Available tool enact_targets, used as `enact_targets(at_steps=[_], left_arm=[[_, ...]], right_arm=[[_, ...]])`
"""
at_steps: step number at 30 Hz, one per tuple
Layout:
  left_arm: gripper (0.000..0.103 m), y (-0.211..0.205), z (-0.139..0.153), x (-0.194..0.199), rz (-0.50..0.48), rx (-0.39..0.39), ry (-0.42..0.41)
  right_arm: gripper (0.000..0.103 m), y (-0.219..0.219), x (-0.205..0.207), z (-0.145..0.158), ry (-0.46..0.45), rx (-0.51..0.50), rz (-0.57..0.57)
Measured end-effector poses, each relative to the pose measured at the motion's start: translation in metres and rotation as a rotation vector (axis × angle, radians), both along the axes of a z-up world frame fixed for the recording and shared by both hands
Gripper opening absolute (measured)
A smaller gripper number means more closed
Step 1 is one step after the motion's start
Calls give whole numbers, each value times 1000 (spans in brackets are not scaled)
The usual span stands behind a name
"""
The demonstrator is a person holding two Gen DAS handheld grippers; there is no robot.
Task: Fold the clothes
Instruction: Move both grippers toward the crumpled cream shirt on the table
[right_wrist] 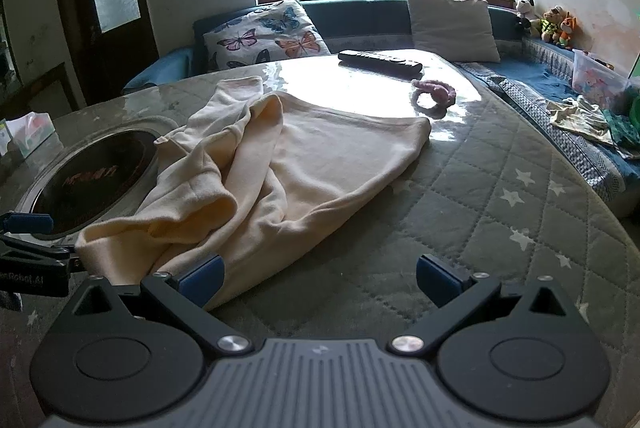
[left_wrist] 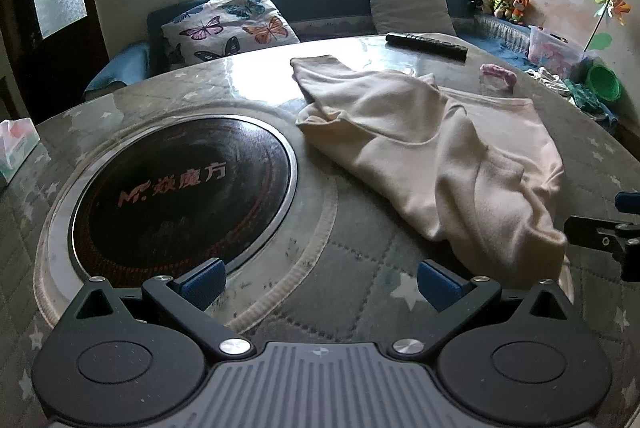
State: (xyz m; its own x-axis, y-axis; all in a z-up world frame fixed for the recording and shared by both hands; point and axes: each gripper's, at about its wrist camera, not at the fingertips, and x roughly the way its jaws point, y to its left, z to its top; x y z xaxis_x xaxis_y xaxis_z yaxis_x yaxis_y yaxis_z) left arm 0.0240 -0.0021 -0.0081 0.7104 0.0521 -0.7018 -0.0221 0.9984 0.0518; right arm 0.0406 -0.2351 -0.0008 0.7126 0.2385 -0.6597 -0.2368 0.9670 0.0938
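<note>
Rumpled cream knit garment unfolded on quilted table; your left gripper, right gripper gape empty. Spread flat, pinch hem corners.

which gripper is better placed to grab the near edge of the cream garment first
Right, probably. The right gripper is open with its left finger already at the cream garment's near hem. The left gripper, also open, faces bare table, the cloth off to its right.

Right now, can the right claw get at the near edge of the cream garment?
Probably yes. The right claw is open, and the cream garment lies crumpled just ahead, its near edge by the claw's left finger. Nothing sits between them on the quilted table cover.
</note>
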Motion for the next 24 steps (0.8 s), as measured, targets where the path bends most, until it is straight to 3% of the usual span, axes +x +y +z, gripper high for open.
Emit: enact_targets(at_steps=[24], left_arm=[[103, -12, -2, -21, -25, 36, 12]], right_arm=[[103, 6, -32, -6, 7, -2, 26]])
